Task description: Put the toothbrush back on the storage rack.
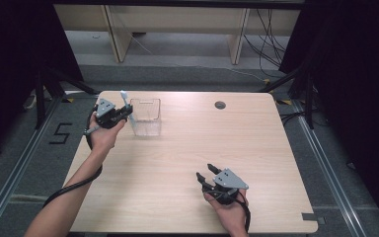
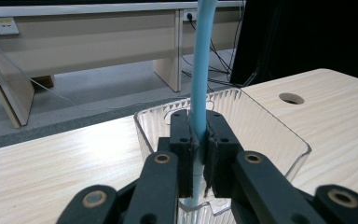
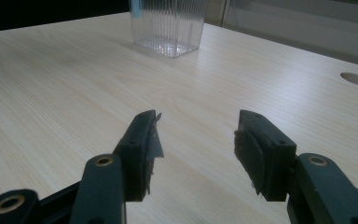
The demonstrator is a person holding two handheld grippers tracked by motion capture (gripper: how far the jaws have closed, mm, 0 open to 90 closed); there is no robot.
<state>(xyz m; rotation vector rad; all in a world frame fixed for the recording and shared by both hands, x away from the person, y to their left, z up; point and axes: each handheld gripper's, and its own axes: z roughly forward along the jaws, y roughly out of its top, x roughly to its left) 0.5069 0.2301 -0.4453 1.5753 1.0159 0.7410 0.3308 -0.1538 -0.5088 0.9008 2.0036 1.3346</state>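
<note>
My left tool (image 2: 199,154) pinches a slim light-blue plastic stick (image 2: 198,70), perhaps a toothbrush, upright over the clear ribbed plastic cup (image 2: 261,126) on the worktop (image 1: 187,148). I should lower straight, centred, before releasing. My right tool (image 3: 196,140) rests spread, empty.

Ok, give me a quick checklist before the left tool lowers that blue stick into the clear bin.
1. Left tool gripping the blue stick: ok, both pads press on it.
2. Stick upright: ok, it stands near vertical in the left gripper view.
3. Stick lined up over the clear bin: ok, the stick's lower end already points into the bin's opening.
4. Bin upright on the table: ok.
5. Right tool out of the way: ok, it is open, holds nothing and sits at the near side of the table, far from the bin.
6. Bin contents: cannot tell, the tool hides part of the inside.
</note>
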